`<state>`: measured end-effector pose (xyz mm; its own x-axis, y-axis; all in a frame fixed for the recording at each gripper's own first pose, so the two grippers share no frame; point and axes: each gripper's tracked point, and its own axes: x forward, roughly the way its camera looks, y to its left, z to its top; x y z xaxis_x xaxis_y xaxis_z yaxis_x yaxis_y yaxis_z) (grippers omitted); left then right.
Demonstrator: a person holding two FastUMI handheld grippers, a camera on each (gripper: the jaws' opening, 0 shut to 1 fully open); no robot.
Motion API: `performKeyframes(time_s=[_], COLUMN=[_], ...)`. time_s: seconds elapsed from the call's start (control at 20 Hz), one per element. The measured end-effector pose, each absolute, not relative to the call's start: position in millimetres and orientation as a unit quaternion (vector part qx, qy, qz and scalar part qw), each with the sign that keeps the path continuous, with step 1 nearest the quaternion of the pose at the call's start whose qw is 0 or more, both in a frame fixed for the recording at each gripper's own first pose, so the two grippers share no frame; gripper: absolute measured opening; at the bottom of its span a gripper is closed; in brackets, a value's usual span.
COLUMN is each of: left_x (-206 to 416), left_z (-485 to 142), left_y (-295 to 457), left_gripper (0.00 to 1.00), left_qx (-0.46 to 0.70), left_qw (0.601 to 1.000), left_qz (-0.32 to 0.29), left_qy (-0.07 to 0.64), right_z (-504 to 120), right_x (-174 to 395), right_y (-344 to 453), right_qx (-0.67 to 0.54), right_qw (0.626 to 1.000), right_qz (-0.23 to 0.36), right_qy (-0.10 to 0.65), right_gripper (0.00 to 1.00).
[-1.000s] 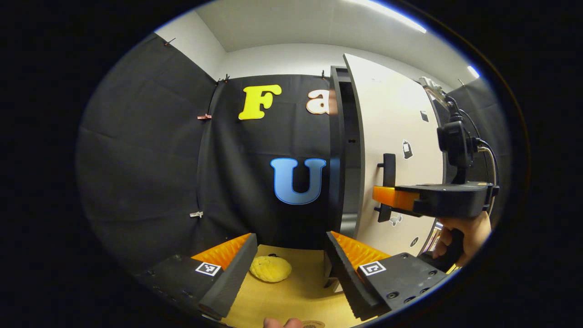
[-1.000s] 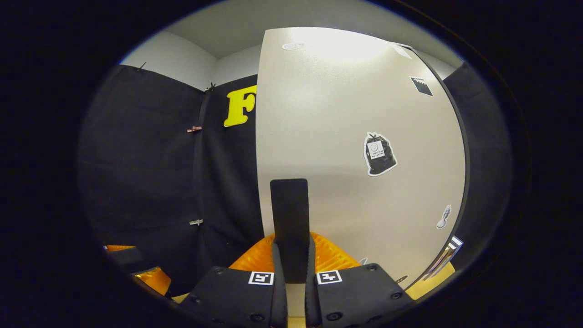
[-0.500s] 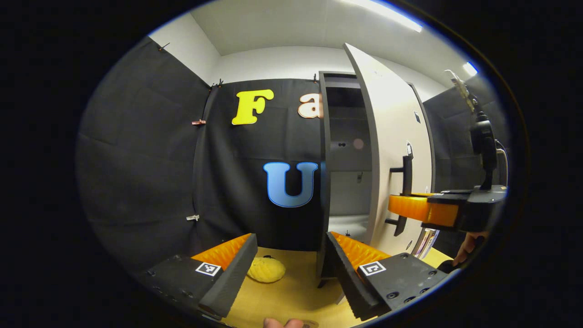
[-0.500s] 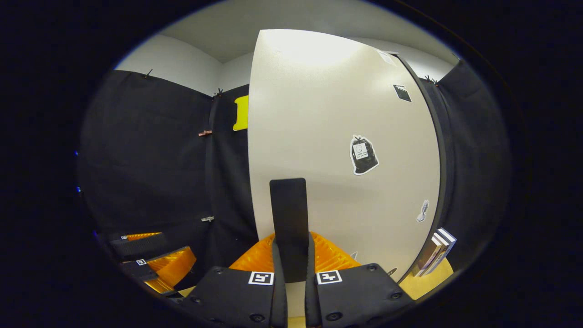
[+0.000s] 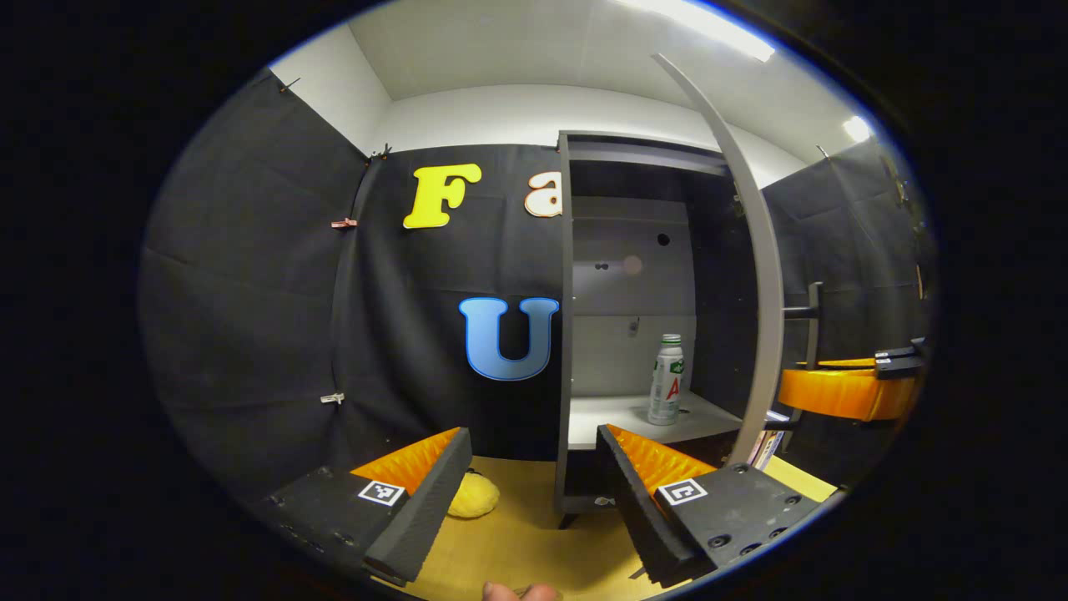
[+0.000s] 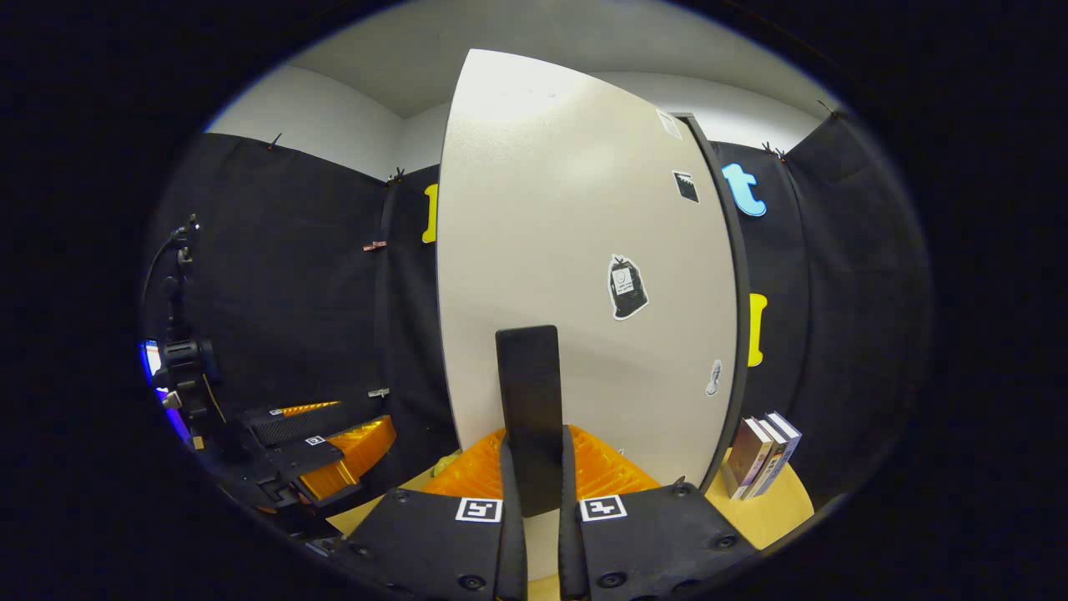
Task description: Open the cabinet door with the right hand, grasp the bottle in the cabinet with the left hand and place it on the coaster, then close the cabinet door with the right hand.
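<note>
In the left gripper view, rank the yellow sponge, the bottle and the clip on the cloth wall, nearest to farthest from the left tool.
1. Yellow sponge, on the tabletop beside the left tool.
2. Bottle, upright on the cabinet shelf, right.
3. Clip, high on the cloth wall, left.

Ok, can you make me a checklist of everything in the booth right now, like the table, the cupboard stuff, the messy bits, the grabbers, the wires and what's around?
Surface: tan tabletop, bare in front of the cabinet.
Job's things: cabinet door swung open; bottle upright on the cabinet shelf; coaster not made out.
Clutter: yellow lumpy object on the table; books standing beside the cabinet.
Grippers: left hand-held gripper open, short of the cabinet; right hand-held gripper shut on the door handle.
Cables: nothing seen for certain.
Surroundings: black cloth wall, white ceiling.
</note>
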<state>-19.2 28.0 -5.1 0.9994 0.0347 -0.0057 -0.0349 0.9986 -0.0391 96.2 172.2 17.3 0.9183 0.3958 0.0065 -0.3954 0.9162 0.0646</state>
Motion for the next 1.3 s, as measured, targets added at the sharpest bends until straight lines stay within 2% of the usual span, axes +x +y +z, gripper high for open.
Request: performKeyframes(time_s=[0.95,1.1,1.2,1.3], left_x=[8.7,10.8,15.1,20.3], left_z=[6.2,4.4,4.8,4.3], left_y=[-62.8,-78.8,-87.5,-95.2], left_gripper=[0.92,0.94,0.92,0.94], left_qx=[-0.017,-0.017,-0.016,-0.016], left_qw=[0.998,0.998,0.998,0.998], left_qz=[-0.056,-0.061,-0.064,-0.068], left_qy=[0.0,0.002,0.003,0.004], right_z=[18.7,19.5,18.4,19.2], right_x=[97.0,98.2,98.9,99.9], right_y=[117.7,114.5,113.7,111.1], right_qx=[0.012,0.015,0.028,0.025], right_qw=[0.998,0.999,0.999,0.999], right_qz=[0.063,0.05,0.041,0.032], right_qy=[-0.008,-0.006,-0.005,-0.008], right_gripper=[0.17,0.12,0.12,0.12])
